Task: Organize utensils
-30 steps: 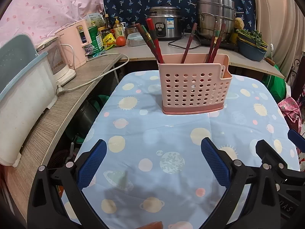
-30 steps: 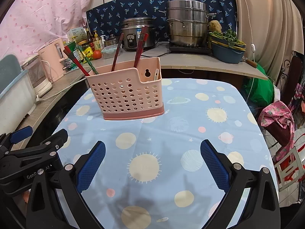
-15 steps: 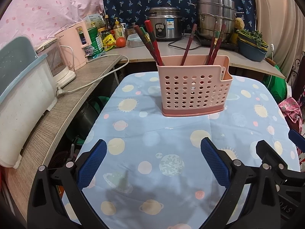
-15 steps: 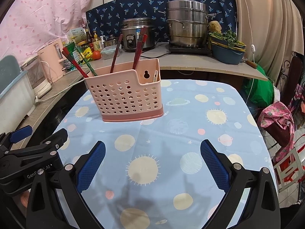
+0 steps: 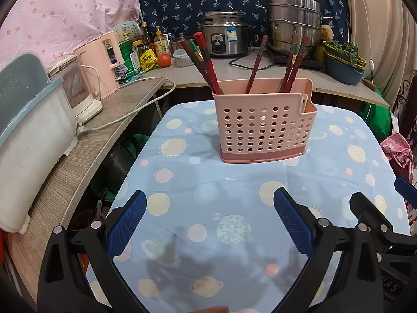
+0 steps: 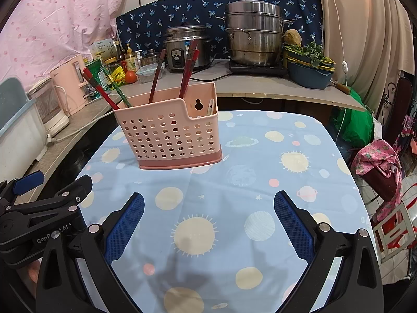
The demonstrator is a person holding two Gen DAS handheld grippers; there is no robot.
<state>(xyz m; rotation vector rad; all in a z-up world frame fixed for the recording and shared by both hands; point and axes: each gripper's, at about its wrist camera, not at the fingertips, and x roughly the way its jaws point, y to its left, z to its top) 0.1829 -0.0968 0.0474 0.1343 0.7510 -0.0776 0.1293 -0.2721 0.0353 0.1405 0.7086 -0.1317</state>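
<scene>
Basket: a pink plastic basket (image 5: 263,127) with rows of round holes, a darker pink base and a stepped rim, lower at its right end; it stands upright on the table.
Chopsticks: dark red chopsticks (image 5: 206,62) stand in the basket, leaning. In the left wrist view 2 lean left at the left end, 1 stands near the middle, 2 stand close together toward the right. A green stick (image 6: 117,88) shows beside the red ones in the right wrist view.
Small item: a pale utensil (image 6: 210,107) sits in the low right-end compartment, near a keyhole slot in the back wall.
Table: covered by a light blue cloth (image 5: 208,190) printed with suns and planets.
Left gripper (image 5: 208,224): jaws wide apart, holding nothing, blue pads (image 5: 127,224) over bare cloth.
Right gripper (image 6: 208,224): jaws wide apart, holding nothing.
Basket relative to jaws: ahead of both grippers and well apart from them; roughly centred ahead of the left one, ahead and to the left of the right one.
Grippers together: side by side at the near edge of the table.
</scene>
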